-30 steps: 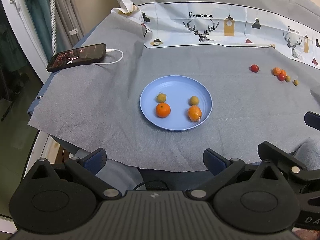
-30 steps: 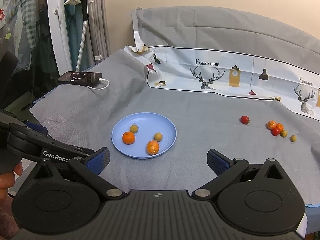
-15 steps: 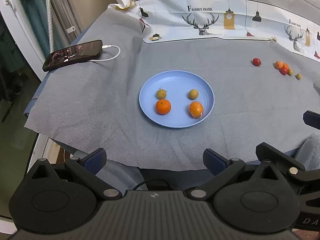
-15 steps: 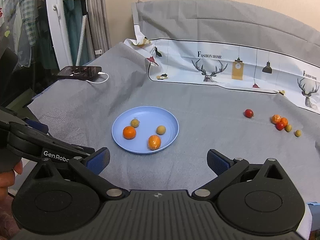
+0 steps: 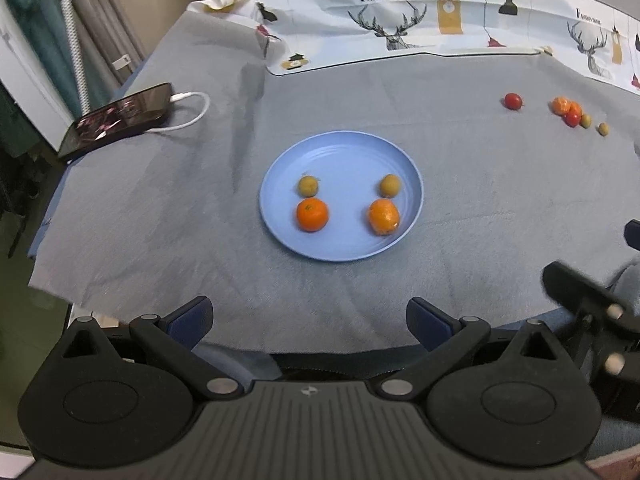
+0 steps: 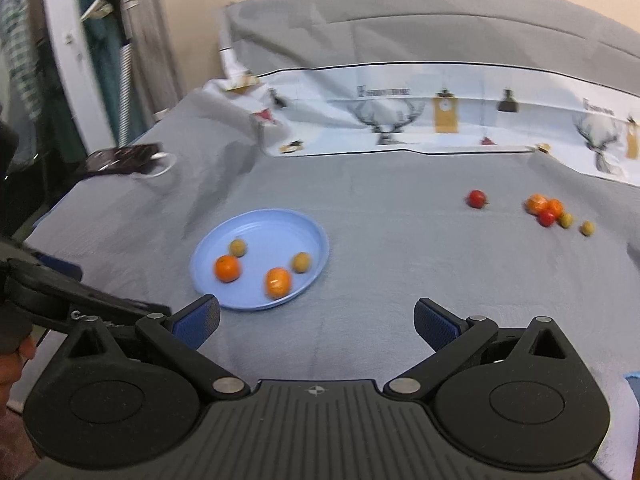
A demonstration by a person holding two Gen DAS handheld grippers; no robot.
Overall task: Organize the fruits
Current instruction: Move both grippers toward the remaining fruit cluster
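Both grippers are held spread and empty at the near edge of the worktop [image 5: 480, 200]: the left gripper [image 5: 308, 316] faces the blue plate [image 5: 340, 148], on which two oranges and two small yellow-green fruits already lie. The loose fruits [image 6: 550, 210] remain well apart from the plate, far to the right, with a lone red fruit [image 6: 477, 199] just left of the cluster. The right gripper [image 6: 316, 316] is judged nearer, so a forward-right reach is called for.

Smooth, faintly glossy plastic plate [image 5: 340, 152] on matt, felt-like grey cloth [image 5: 160, 208]. Beyond the plate, smooth printed sheet [image 5: 460, 12]. Left of it, glossy phone [image 5: 116, 120].
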